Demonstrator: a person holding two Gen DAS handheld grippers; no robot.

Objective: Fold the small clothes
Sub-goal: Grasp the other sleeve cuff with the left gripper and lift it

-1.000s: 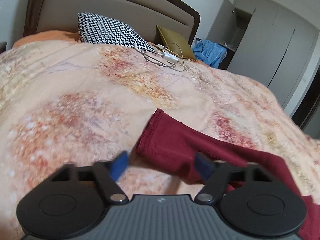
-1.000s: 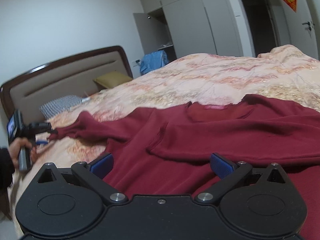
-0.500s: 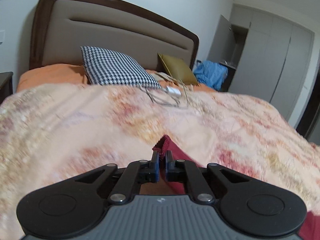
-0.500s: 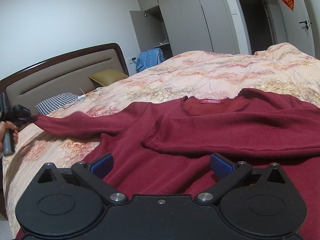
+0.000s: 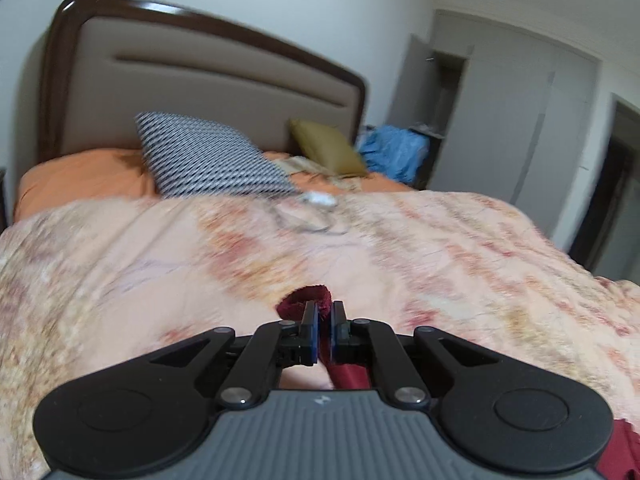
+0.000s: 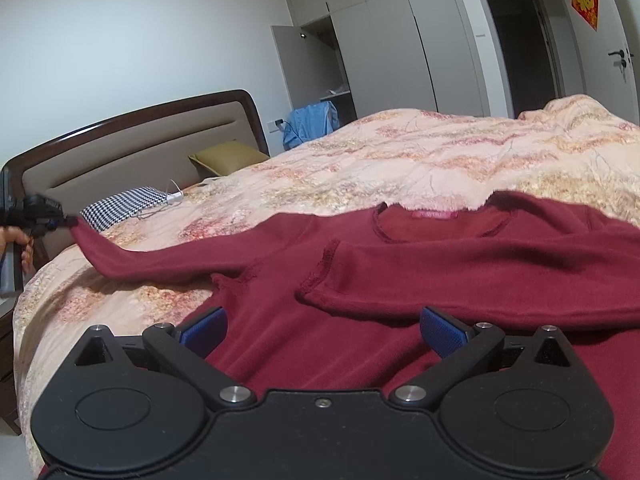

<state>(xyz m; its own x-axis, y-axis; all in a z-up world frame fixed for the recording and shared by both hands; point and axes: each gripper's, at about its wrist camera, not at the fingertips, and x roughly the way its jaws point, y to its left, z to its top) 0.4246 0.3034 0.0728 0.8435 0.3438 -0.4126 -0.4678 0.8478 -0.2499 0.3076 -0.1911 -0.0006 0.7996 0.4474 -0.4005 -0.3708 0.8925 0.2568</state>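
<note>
A dark red long-sleeved sweater (image 6: 304,340) lies front up on the bed. Its right sleeve (image 6: 480,280) is folded across the chest. Its left sleeve (image 6: 168,260) is stretched out toward the headboard. My left gripper (image 5: 324,316) is shut on the cuff of that sleeve (image 5: 304,300) and holds it lifted off the quilt; it also shows far left in the right wrist view (image 6: 60,218). My right gripper (image 6: 320,328) is open and empty, hovering over the sweater's lower body.
The bed has a peach floral quilt (image 6: 440,152). A houndstooth pillow (image 5: 208,160), an olive pillow (image 5: 328,148) and a white charger with cable (image 5: 320,200) lie near the headboard (image 5: 200,72). Blue clothing (image 5: 396,152) hangs by the wardrobe.
My left gripper closed on the sleeve cuff and pulled it up and out toward the headboard, stretching the sleeve straight. My right gripper stayed open over the sweater body.
</note>
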